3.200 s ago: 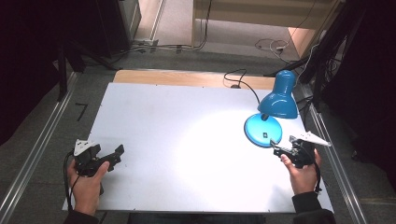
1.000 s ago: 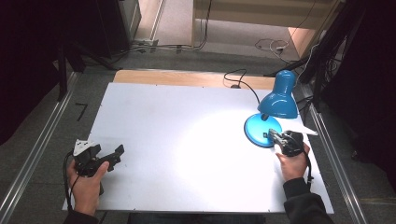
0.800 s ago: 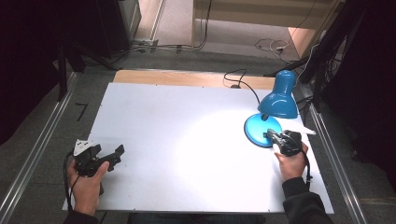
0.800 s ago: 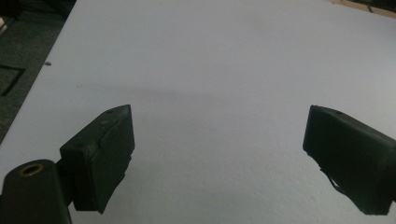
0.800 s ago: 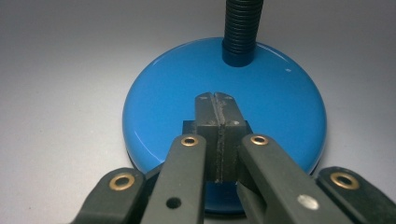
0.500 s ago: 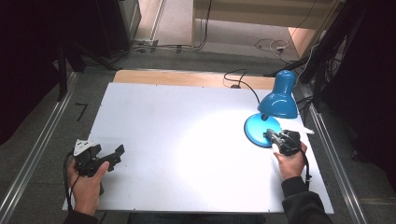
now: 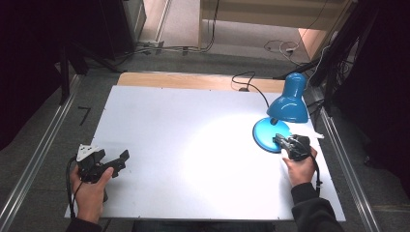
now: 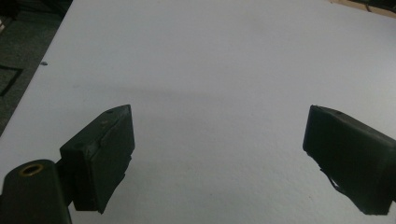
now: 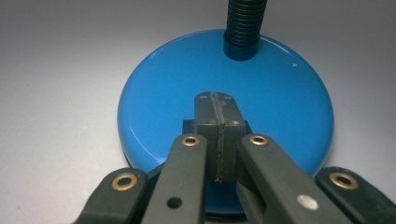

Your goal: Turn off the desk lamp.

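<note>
A blue desk lamp stands at the table's right side, its shade [image 7: 288,101] bent down over its round base [image 7: 263,131] and casting a bright patch on the white table [image 7: 193,111]. My right gripper [image 7: 279,140] is shut with nothing between its jaws. In the right gripper view its tips [image 9: 215,100] lie over the glossy base [image 9: 154,102], on a small black block [image 9: 188,126] near the ribbed neck [image 9: 245,23]. My left gripper [image 7: 123,157] rests at the front left, open, with bare table between its fingers [image 8: 100,154].
A black cable [image 7: 249,82] runs from the lamp to the wooden strip [image 7: 193,79] at the table's back edge. Metal rails [image 7: 38,154] flank the table on both sides. A white slip [image 7: 315,133] lies to the right of the lamp base.
My right gripper has moved forward and left from the table's right edge onto the lamp base. The left gripper has stayed put.
</note>
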The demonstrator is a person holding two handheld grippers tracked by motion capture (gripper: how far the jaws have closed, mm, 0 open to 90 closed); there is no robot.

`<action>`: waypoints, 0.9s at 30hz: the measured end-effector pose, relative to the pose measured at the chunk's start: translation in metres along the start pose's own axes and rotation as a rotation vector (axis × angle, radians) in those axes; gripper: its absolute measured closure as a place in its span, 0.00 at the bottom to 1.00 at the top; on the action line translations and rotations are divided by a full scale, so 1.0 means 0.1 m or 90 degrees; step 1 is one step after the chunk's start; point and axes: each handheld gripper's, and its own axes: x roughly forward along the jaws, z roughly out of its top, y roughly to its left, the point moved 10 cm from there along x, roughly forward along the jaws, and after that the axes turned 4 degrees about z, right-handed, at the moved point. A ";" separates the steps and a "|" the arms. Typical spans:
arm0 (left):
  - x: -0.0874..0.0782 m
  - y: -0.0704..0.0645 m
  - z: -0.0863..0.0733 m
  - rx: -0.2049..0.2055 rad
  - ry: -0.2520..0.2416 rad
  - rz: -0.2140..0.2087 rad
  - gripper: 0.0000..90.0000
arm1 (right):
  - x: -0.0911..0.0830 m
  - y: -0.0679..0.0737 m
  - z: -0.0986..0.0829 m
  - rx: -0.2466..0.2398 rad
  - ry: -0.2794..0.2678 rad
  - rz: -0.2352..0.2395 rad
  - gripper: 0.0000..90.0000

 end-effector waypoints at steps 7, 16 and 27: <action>0.00 -0.01 0.00 0.001 0.001 -0.001 0.11 | 0.01 0.00 0.00 0.001 0.000 -0.001 0.98; 0.00 -0.01 0.00 0.001 0.001 -0.003 0.11 | 0.01 0.00 0.00 0.002 0.001 -0.001 0.98; 0.01 -0.02 0.00 0.002 0.002 -0.005 0.11 | 0.01 0.00 0.00 0.005 0.002 0.005 0.98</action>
